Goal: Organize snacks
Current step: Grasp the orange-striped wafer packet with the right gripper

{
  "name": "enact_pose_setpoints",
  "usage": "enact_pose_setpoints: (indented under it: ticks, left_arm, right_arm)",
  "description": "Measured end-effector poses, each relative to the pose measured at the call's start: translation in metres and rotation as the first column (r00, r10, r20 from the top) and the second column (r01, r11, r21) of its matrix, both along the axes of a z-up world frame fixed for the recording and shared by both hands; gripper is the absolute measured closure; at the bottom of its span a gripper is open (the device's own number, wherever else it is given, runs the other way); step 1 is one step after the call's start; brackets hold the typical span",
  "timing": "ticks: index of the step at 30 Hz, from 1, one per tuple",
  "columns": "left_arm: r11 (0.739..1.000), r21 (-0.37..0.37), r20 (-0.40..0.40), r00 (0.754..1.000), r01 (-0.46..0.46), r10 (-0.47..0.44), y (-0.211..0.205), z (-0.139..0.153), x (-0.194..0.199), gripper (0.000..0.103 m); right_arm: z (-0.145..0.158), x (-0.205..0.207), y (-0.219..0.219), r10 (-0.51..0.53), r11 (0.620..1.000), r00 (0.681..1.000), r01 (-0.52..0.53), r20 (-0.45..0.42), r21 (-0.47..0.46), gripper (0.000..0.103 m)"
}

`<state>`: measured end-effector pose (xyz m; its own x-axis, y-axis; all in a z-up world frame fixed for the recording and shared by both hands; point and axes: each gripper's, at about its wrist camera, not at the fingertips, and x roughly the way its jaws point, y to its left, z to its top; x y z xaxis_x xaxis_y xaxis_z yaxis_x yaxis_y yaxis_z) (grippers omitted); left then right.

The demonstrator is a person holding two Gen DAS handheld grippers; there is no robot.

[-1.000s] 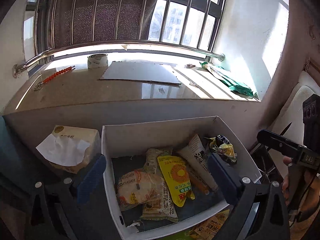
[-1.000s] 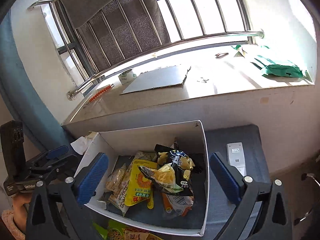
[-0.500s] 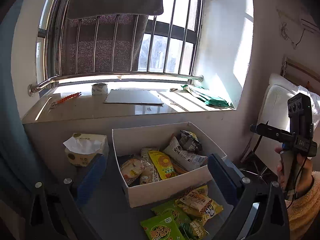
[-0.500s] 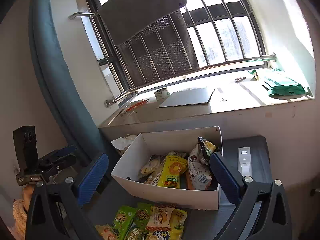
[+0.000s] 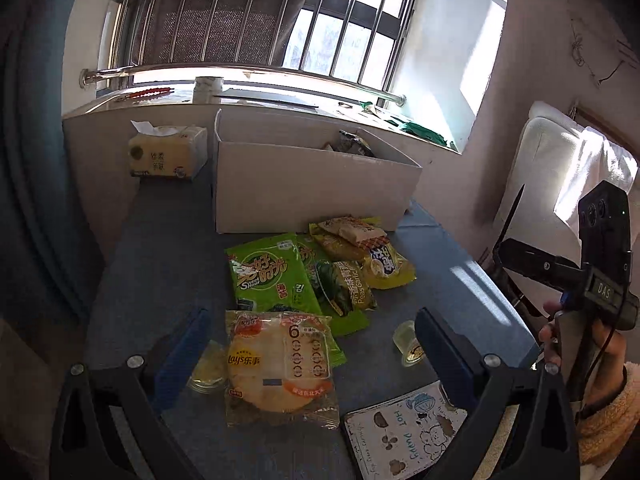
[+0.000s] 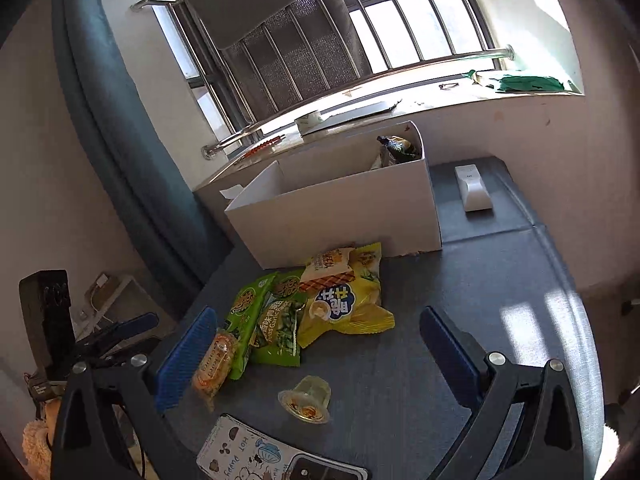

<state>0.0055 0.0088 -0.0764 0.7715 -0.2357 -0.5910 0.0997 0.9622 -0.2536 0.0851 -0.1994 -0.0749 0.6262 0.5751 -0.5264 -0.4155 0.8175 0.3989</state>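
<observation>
Snack packets (image 5: 316, 276) lie heaped at mid-desk just in front of the white box (image 5: 308, 192) standing at the far edge, a jelly cup (image 6: 306, 398) apart nearer the front, while both the left gripper (image 5: 312, 354) and right gripper (image 6: 316, 354) hover above, released and empty

The snack bags, like the big green bag (image 5: 272, 276) in the middle and the yellow bag (image 6: 344, 308), are shiny plastic that crinkles. The round cake pack (image 5: 276, 364) low in the frame has see-through glossy wrap. The little jelly cup (image 6: 306, 398) is clear plastic. The white box (image 5: 304, 192) looks like smooth, matt cardboard. The table top (image 6: 500, 300) is dull blue cloth. The window bars (image 6: 400, 28) at the top are shiny metal.
</observation>
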Motion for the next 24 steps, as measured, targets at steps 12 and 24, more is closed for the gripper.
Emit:
enact_pose_setpoints:
  ticks: [12, 24]
  left_arm:
    - [0.999, -0.042, -0.052, 0.999, -0.019, 0.017, 0.005, -0.021, -0.006, 0.0]
    - [0.999, -0.02, -0.083, 0.996, -0.029, 0.027, 0.011, -0.03, -0.009, 0.0]
  right_arm:
    - [-0.009, 0.036, 0.037, 0.059, 0.988, 0.998, -0.062, -0.03, -0.139, 0.0]
    - [-0.03, 0.127, 0.109, 0.134, 0.934, 0.982, -0.17, -0.132, -0.314, 0.0]
